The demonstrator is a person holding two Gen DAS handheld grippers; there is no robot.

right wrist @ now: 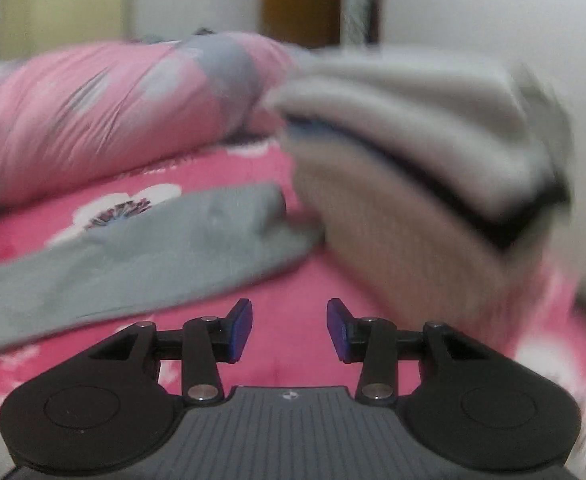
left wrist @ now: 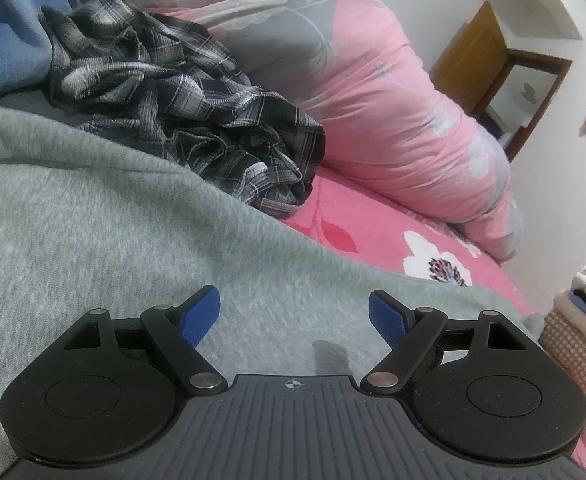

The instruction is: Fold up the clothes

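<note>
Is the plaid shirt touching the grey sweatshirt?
Touching. In the left wrist view the crumpled plaid shirt lies on the grey sweatshirt, its folds overlapping the far edge with no gap.

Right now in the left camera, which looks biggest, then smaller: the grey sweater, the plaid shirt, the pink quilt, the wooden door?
1. Grey sweater, though it lies nearest the camera, which swells it.
2. Pink quilt.
3. Plaid shirt.
4. Wooden door, far away, so its true size is unsure.
</note>
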